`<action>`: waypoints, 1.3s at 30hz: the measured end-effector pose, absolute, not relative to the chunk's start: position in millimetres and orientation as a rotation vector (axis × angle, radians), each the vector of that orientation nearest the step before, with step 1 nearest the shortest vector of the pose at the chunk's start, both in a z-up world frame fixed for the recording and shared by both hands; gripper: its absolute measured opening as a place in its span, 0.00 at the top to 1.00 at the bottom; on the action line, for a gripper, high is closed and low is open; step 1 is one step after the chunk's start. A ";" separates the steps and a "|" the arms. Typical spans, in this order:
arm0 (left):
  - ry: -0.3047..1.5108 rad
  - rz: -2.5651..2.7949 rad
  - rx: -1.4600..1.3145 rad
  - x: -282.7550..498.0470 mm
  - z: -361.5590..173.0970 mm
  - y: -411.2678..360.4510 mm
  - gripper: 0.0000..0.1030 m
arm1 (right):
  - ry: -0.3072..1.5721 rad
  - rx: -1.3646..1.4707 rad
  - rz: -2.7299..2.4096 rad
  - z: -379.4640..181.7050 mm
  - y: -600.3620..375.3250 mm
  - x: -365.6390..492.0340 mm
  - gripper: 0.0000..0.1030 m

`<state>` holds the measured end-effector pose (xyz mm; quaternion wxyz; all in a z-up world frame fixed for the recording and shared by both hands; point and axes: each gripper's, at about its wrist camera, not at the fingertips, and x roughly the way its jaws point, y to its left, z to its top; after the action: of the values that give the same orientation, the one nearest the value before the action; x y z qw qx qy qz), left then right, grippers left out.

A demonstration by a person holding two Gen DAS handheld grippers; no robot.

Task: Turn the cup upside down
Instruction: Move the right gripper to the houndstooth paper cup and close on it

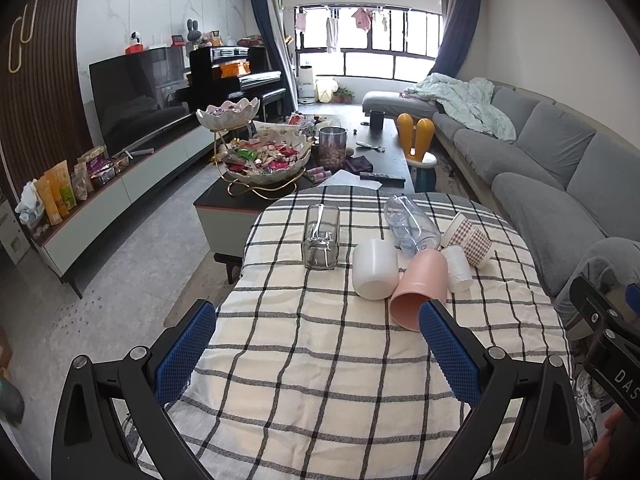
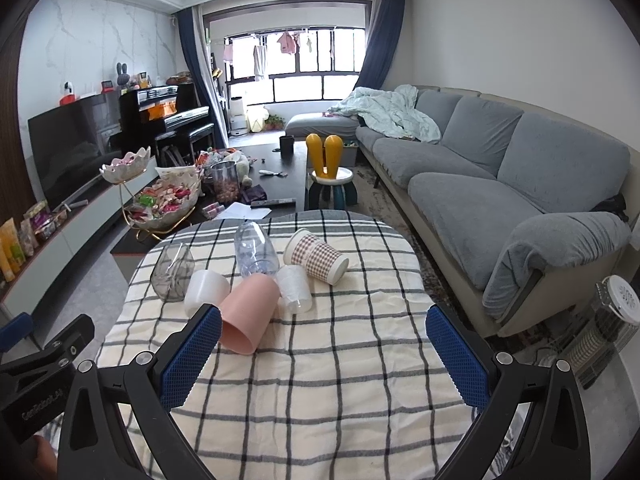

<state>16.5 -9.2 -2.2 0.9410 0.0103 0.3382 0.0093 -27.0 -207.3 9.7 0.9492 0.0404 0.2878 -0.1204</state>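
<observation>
Several cups lie on their sides on the checked tablecloth [image 1: 320,360]. A pink cup [image 1: 416,292] lies with its mouth toward me, also in the right wrist view [image 2: 248,316]. Beside it lie a white cup [image 1: 374,268] [image 2: 206,290], a grey glass cup [image 1: 321,238] [image 2: 173,272], a clear plastic bottle-like cup [image 1: 410,226] [image 2: 256,250], a small clear cup [image 1: 458,268] [image 2: 294,288] and a checked paper cup [image 1: 472,240] [image 2: 316,260]. My left gripper [image 1: 316,344] is open and empty, its right fingertip by the pink cup's mouth. My right gripper [image 2: 324,344] is open and empty, short of the cups.
Beyond the table [image 2: 340,380] stands a dark coffee table [image 1: 384,152] with snack bowls [image 1: 268,158] and a jar [image 1: 332,148]. A grey sofa [image 2: 500,168] runs along the right. A TV unit [image 1: 132,168] is at the left. A heater [image 2: 608,328] stands at the right.
</observation>
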 end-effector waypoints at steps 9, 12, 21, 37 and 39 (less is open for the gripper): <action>0.705 0.170 0.026 43.4 -5.3 -31.1 0.00 | 0.641 0.043 -0.199 12.2 -231.8 20.1 0.00; 0.701 0.194 0.014 52.0 -3.5 -39.6 0.00 | 0.688 0.014 -0.156 11.7 -238.9 46.8 0.00; 0.729 0.239 -0.068 95.0 -6.7 -73.5 0.00 | 0.880 -0.065 -0.016 -14.4 -261.2 136.6 0.01; 0.815 0.272 -0.092 172.6 -42.4 -121.2 0.00 | 1.195 -0.325 0.232 -77.8 -257.8 274.3 0.10; 0.823 0.278 -0.096 179.5 -46.4 -122.2 0.00 | 1.234 -0.322 0.248 -87.9 -259.5 284.9 0.13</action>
<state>179.5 -122.2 -46.4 0.9060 -0.0466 0.3987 0.1345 284.9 -259.5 -87.9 0.7964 -0.1500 0.5744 0.1154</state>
